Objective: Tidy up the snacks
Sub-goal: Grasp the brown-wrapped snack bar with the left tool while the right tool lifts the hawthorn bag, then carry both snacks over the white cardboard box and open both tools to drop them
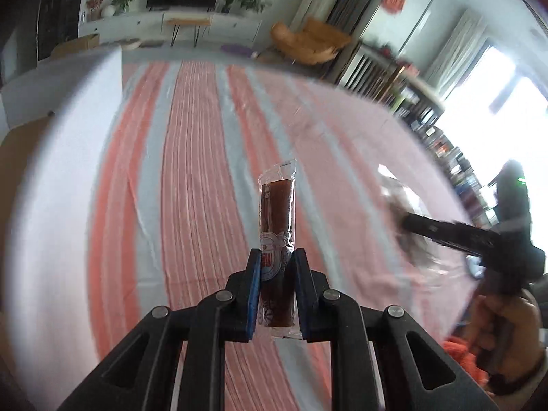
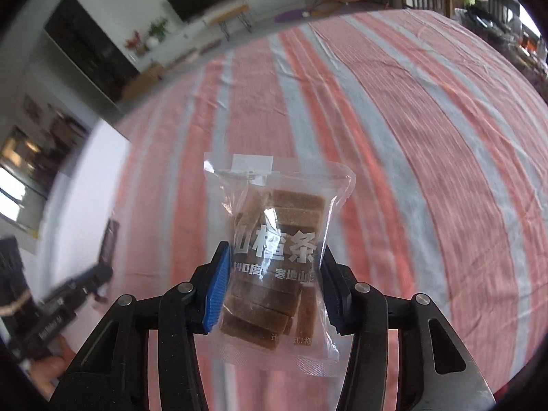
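My left gripper [image 1: 275, 260] is shut on a dark brown snack stick in a clear wrapper [image 1: 276, 212], held upright above the striped cloth. My right gripper [image 2: 272, 267] is shut on a clear bag of brown hawthorn strips [image 2: 277, 239] with white print, held above the cloth. The right gripper also shows blurred at the right of the left wrist view [image 1: 445, 231], with its bag [image 1: 404, 202] smeared by motion. The left gripper shows blurred at the lower left of the right wrist view [image 2: 99, 270], holding the dark stick [image 2: 109, 239].
A pink and grey striped cloth [image 1: 191, 171] covers the table. A white surface [image 1: 68, 157] lies at its left. Beyond the far edge are a TV bench [image 1: 185, 24], an orange chair [image 1: 308, 41] and shelves by the window [image 1: 438, 137].
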Demonstrator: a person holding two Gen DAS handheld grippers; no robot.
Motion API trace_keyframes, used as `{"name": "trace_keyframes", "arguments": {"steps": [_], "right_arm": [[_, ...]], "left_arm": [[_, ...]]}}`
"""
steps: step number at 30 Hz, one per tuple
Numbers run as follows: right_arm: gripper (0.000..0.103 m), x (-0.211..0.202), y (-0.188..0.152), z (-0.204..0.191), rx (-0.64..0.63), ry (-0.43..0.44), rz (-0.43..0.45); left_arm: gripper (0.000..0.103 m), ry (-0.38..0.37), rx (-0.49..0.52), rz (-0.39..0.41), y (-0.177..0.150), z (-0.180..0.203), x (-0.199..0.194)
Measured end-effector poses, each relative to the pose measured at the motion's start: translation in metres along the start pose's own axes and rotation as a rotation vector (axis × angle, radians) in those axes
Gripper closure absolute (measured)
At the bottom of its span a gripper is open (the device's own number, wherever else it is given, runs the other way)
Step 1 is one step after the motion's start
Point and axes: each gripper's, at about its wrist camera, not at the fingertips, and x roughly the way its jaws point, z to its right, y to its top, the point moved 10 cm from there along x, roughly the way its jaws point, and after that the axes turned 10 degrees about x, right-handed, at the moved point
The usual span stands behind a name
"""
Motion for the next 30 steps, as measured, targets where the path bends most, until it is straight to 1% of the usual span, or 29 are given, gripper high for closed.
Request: {"name": "trace_keyframes", "arguments": {"steps": [1,2,3,4,6,7,8,9,10,11,12,14,15,16,17,18,19,20,21,23,24,25,27,28,30], "right_arm": [[0.052,-0.009,0.001,-0.017,-0.007,0.04,0.009],[0.052,-0.02,0.0,-0.043,-0.025,0.096,0.014],[0.052,-0.028,-0.002,-0.069,-0.052,0.141,0.015],[0.052,-0.035,-0.005,-0.093,-0.079,0.18,0.014],[0.052,-0.049,-0.017,-0.152,-0.15,0.278,0.001],[0.052,-0.055,-0.024,-0.181,-0.186,0.323,-0.007],[0.052,-0.059,-0.035,-0.212,-0.228,0.365,-0.017],[0.052,-0.063,-0.048,-0.244,-0.275,0.405,-0.031],[0.052,-0.063,-0.06,-0.266,-0.307,0.429,-0.044],[0.052,-0.061,-0.077,-0.293,-0.348,0.454,-0.068],[0.051,-0.057,-0.089,-0.311,-0.376,0.468,-0.089],[0.048,-0.036,-0.12,-0.348,-0.434,0.478,-0.136],[0.041,-0.028,-0.127,-0.358,-0.448,0.474,-0.142],[0.035,-0.017,-0.136,-0.372,-0.473,0.468,-0.131],[0.032,-0.009,-0.141,-0.38,-0.504,0.452,-0.111],[0.032,-0.003,-0.142,-0.386,-0.534,0.423,-0.087],[0.032,0.001,-0.143,-0.389,-0.56,0.387,-0.058],[0.032,0.001,-0.14,-0.391,-0.571,0.364,-0.03],[0.032,-0.002,-0.139,-0.392,-0.57,0.364,-0.017],[0.031,-0.014,-0.136,-0.388,-0.576,0.362,0.006],[0.03,-0.018,-0.136,-0.385,-0.588,0.347,0.02],[0.027,-0.02,-0.137,-0.385,-0.604,0.325,0.038],[0.026,-0.024,-0.133,-0.377,-0.632,0.29,0.07],[0.026,-0.027,-0.134,-0.371,-0.638,0.276,0.083],[0.026,-0.027,-0.134,-0.365,-0.632,0.263,0.09]], "left_arm": [[0.086,-0.024,-0.01,0.032,0.003,0.003,-0.022],[0.086,-0.042,-0.017,0.065,0.006,0.005,-0.045],[0.086,-0.052,-0.021,0.092,0.008,0.003,-0.062],[0.085,-0.057,-0.027,0.137,0.013,0.0,-0.091],[0.085,-0.028,-0.037,0.197,0.019,-0.015,-0.13],[0.085,0.015,-0.051,0.238,0.02,-0.031,-0.156],[0.085,0.048,-0.064,0.256,0.019,-0.044,-0.17],[0.085,0.109,-0.087,0.273,0.015,-0.066,-0.19],[0.085,0.164,-0.113,0.281,0.008,-0.087,-0.204],[0.085,0.214,-0.137,0.283,0.001,-0.107,-0.214],[0.085,0.278,-0.162,0.275,-0.009,-0.13,-0.223],[0.085,0.391,-0.191,0.232,-0.029,-0.165,-0.231],[0.083,0.455,-0.197,0.208,-0.039,-0.182,-0.233],[0.075,0.512,-0.205,0.179,-0.05,-0.198,-0.234],[0.068,0.545,-0.22,0.154,-0.06,-0.211,-0.233],[0.047,0.56,-0.231,0.146,-0.065,-0.217,-0.231],[0.029,0.585,-0.246,0.145,-0.07,-0.224,-0.234],[0.023,0.599,-0.248,0.152,-0.071,-0.226,-0.235],[0.019,0.615,-0.24,0.164,-0.071,-0.227,-0.237],[0.013,0.669,-0.192,0.176,-0.065,-0.222,-0.239],[0.006,0.689,-0.173,0.176,-0.062,-0.22,-0.239],[0.002,0.72,-0.15,0.179,-0.057,-0.216,-0.24],[0.002,0.751,-0.138,0.187,-0.055,-0.212,-0.244],[0.001,0.755,-0.14,0.199,-0.05,-0.211,-0.245],[0.001,0.727,-0.17,0.214,-0.042,-0.209,-0.24]]}}
